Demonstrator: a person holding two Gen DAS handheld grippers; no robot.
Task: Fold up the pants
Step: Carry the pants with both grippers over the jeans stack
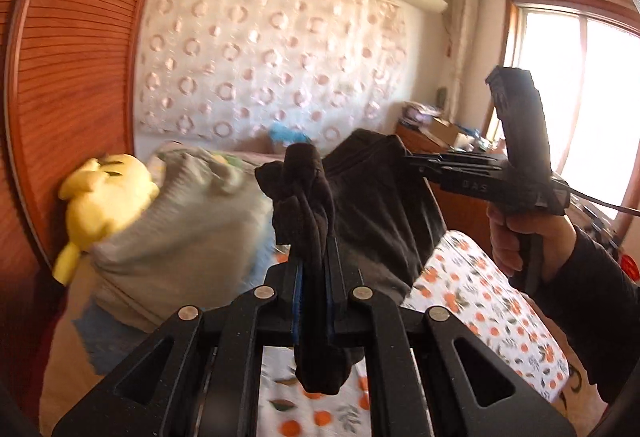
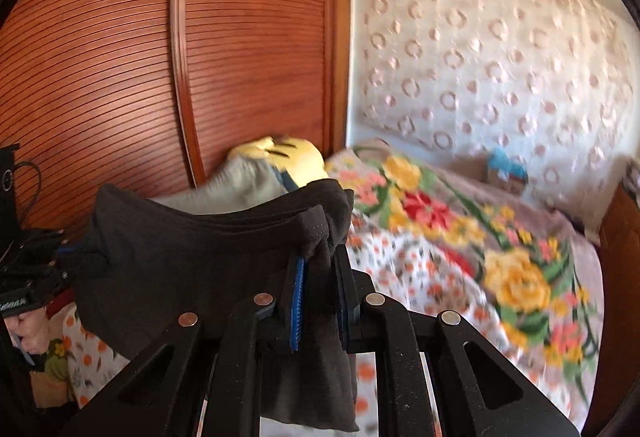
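Dark brown pants (image 1: 372,193) hang in the air above the bed, stretched between both grippers. My left gripper (image 1: 314,237) is shut on a bunched end of the pants. My right gripper (image 1: 412,161) shows at the right of the left wrist view, held by a hand, shut on the other end. In the right wrist view the pants (image 2: 192,253) drape from my right gripper (image 2: 320,261), with cloth clamped between its blue pads and a flap hanging below. The left gripper (image 2: 60,249) grips the far end at the left edge.
A bed with an orange-print sheet (image 1: 480,301) lies below, with a floral blanket (image 2: 460,229) further back. A yellow plush toy (image 1: 104,193) and a grey garment (image 1: 176,221) lie by the wooden wardrobe (image 2: 120,57). A window (image 1: 576,77) is at the right.
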